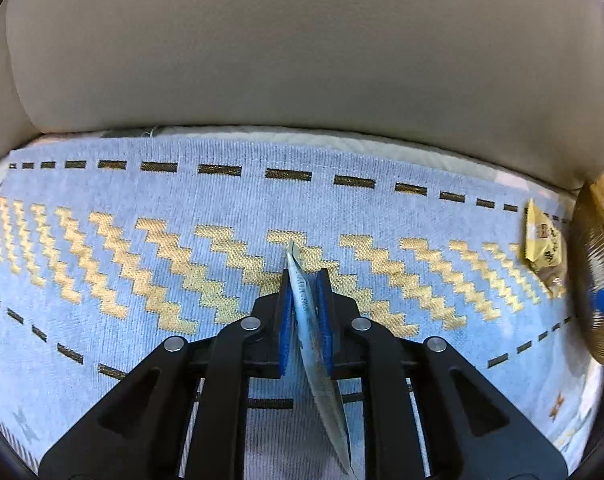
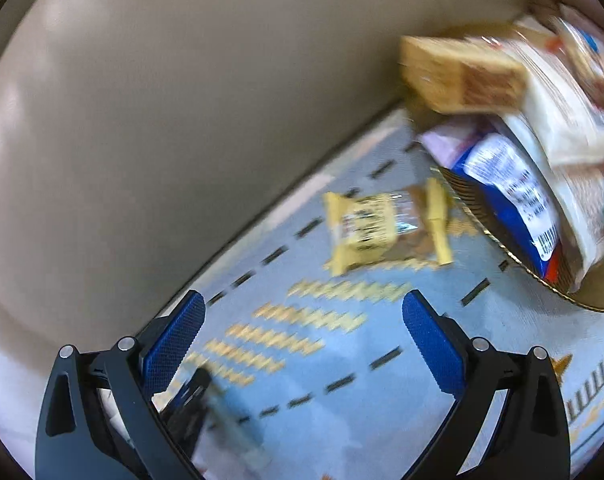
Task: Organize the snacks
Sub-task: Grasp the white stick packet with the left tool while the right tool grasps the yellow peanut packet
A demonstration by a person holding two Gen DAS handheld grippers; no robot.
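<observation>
Left wrist view: left tool (image 1: 304, 280) pinches thin silver packet (image 1: 310, 320) edge-on; right tool (image 2: 302, 312) spread, yellow snack packet (image 2: 386, 228) ahead.

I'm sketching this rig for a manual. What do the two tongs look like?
Both tongs, left and right, look alike: black linkage arms with triangular cut-outs, joined by round silver pins. Each finger carries a flat blue pad with a fine dotted texture. No cables, markings or sleeves show.

snack packet (image 2: 386, 228) on blanket (image 2: 342, 360) | left of basket (image 2: 502, 236) | basket apparently holds several packets (image 2: 510, 184)
</observation>
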